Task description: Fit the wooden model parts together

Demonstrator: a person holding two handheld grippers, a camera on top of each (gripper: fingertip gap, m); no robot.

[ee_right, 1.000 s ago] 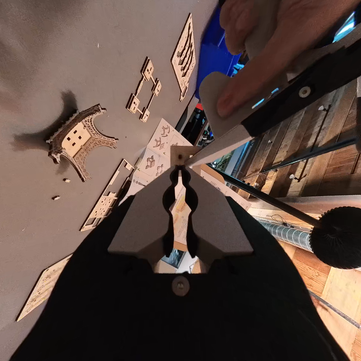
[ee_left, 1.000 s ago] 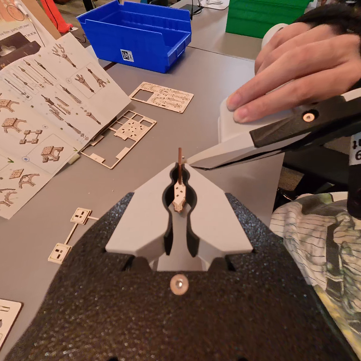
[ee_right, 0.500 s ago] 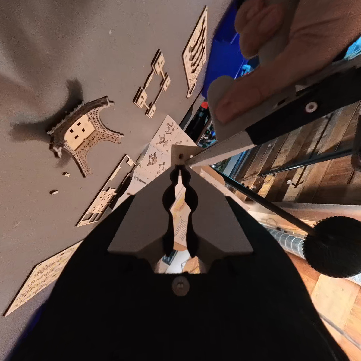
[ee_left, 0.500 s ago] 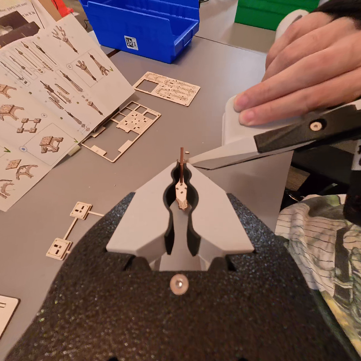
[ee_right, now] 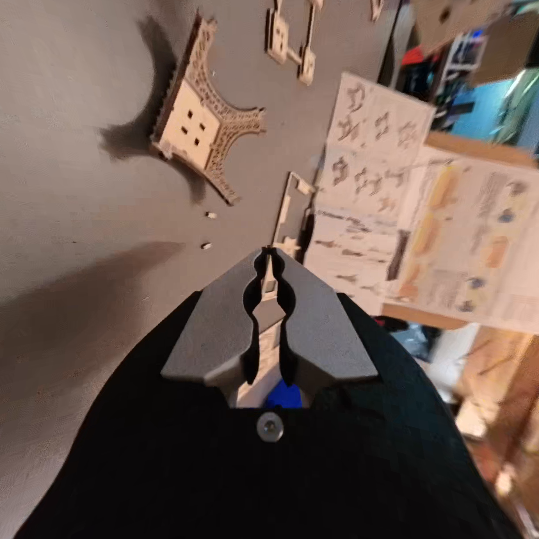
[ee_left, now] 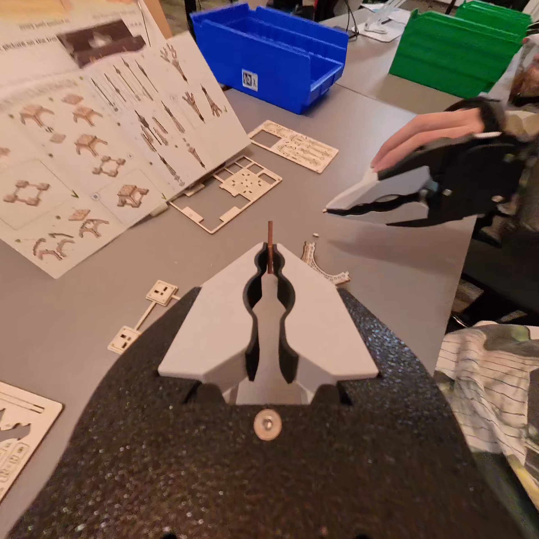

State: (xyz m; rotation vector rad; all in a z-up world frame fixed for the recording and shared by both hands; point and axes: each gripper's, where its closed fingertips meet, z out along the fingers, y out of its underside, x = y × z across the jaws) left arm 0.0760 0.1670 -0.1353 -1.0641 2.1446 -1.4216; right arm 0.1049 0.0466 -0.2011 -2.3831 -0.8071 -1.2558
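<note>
Wooden and thin, a dark strip (ee_left: 270,248) stands upright, pinched at the closed tips of the left gripper (ee_left: 269,246) over the grey table (ee_left: 87,306). Off to its right, the right gripper (ee_left: 328,210) has its tips together on a tiny pale piece (ee_left: 324,210). An arched tower base (ee_right: 201,128) stands on the table, two small crumbs (ee_right: 207,230) just beside it, near the open instruction sheet (ee_left: 96,145).
</note>
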